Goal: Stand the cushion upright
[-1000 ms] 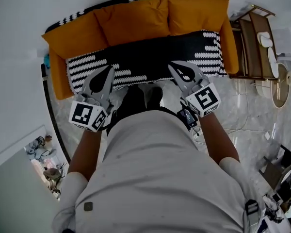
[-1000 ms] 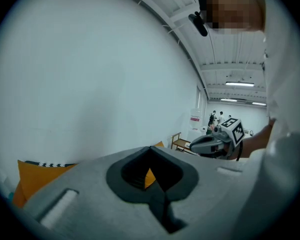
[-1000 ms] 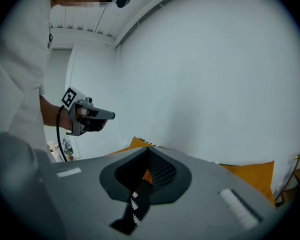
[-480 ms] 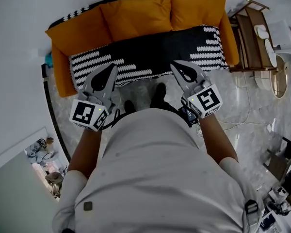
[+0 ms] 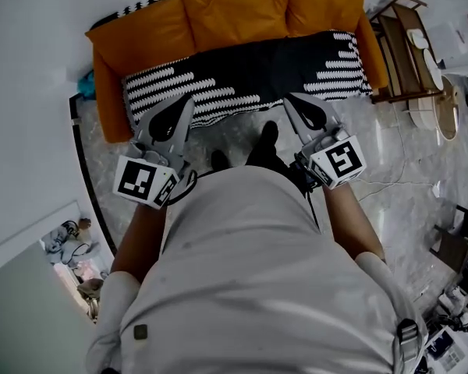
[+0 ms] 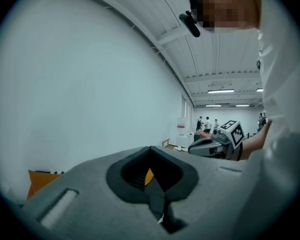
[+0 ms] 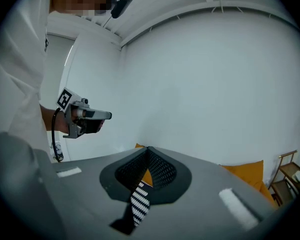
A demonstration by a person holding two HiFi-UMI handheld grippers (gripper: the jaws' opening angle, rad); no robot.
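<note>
Shift since a second ago: both grippers and the person have drawn back from the sofa [image 5: 109, 92], which now sits higher and smaller in the head view. More of the pale marbled floor [image 5: 242, 131] shows between the seat's front edge and the person's shoes [image 5: 267, 135].
Left gripper [image 5: 185, 100]: jaws pressed together with nothing between them, held out roughly level, just short of the seat's front edge.
Right gripper [image 5: 293, 98]: jaws likewise closed on nothing. Through its notch only a sliver of orange and striped cloth shows, lying well behind.
Cushions [image 5: 234, 14]: three orange ones stand in a row against the sofa's back, above the black-and-white patterned throw [image 5: 249, 76] that covers the seat. None lies flat, and I cannot tell which one the task means.
Stage: probably finished, judging by the upright cushions and the empty grippers well apart from them.
Risk: a soft cushion propped only on the backrest may sag or tip forward onto the throw if its base sits too far out. With both grippers withdrawn, nothing would catch it.
</note>
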